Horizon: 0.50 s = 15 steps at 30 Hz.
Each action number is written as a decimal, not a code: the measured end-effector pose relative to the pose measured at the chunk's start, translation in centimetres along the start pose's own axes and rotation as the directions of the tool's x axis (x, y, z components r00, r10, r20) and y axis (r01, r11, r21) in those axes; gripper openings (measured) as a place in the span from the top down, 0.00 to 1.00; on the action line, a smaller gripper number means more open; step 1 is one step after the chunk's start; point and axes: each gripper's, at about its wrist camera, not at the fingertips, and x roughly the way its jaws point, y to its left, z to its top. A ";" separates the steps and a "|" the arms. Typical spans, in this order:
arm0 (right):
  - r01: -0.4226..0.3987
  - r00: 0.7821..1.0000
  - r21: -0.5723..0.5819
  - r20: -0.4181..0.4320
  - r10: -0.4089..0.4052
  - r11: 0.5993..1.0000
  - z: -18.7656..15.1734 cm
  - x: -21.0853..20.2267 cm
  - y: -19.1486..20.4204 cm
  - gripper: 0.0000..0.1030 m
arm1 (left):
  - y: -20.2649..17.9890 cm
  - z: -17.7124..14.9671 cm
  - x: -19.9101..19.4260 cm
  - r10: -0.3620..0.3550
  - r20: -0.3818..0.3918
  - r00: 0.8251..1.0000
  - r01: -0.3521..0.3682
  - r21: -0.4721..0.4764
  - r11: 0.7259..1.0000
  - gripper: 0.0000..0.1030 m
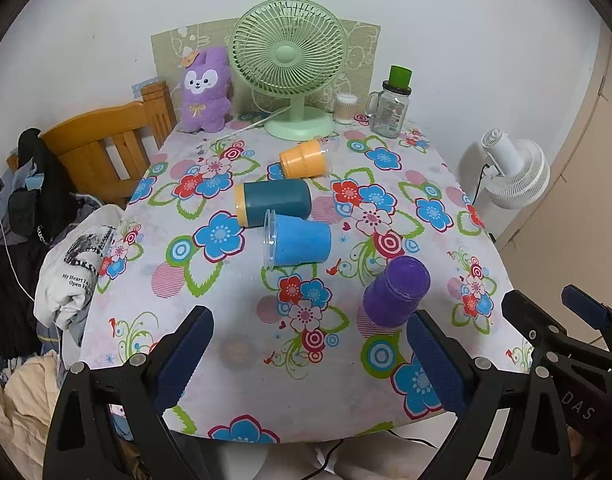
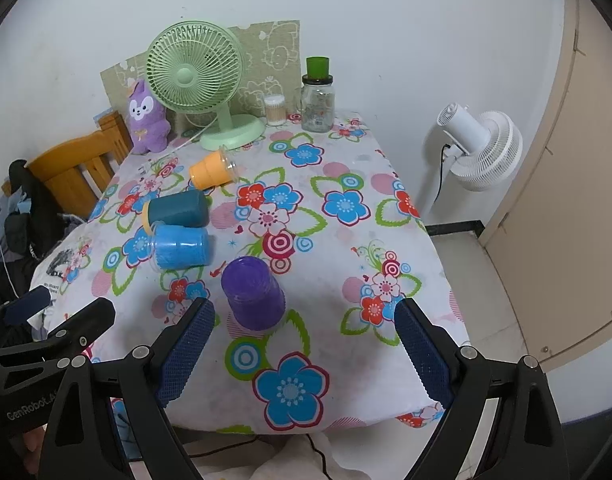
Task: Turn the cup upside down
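- Left wrist view: left gripper, fingers wide apart, nothing between them, hovering over near edge of tabletop.
- Same view, lower right corner: right gripper, seen from the side, fingers parted.
- Right wrist view: right gripper, fingers spread wide, holding nothing, above near edge of tabletop; left gripper at lower left, fingers apart.
- Purple cup: upside down on floral cloth, closed base up, near front of tabletop, just ahead of right gripper's left finger, free of both grippers.
- Light blue cup: lying on its side, mouth toward the left, beyond and left of purple cup.
- Dark teal cup: on its side, yellow-rimmed end to the left, just behind light blue cup; touching or not, cannot tell.
- Orange cup: on its side, mouth toward the right, farther back, apart from the others.
- Green desk fan: upright at rear of tabletop.
- Purple plush toy: left of fan, against wall.
- Glass jar: green cap, right of fan; small container of cotton swabs between the two.
- White floor fan: standing off to the right of the tabletop.
- Wooden chair: at left side, clothing piled beside it.
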 end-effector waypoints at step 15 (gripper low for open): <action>-0.003 1.000 0.002 -0.007 0.003 1.000 0.0 0.3 -0.1 0.09 | -0.1 0.0 0.0 0.002 0.000 1.000 -0.002 -0.002 1.000 0.04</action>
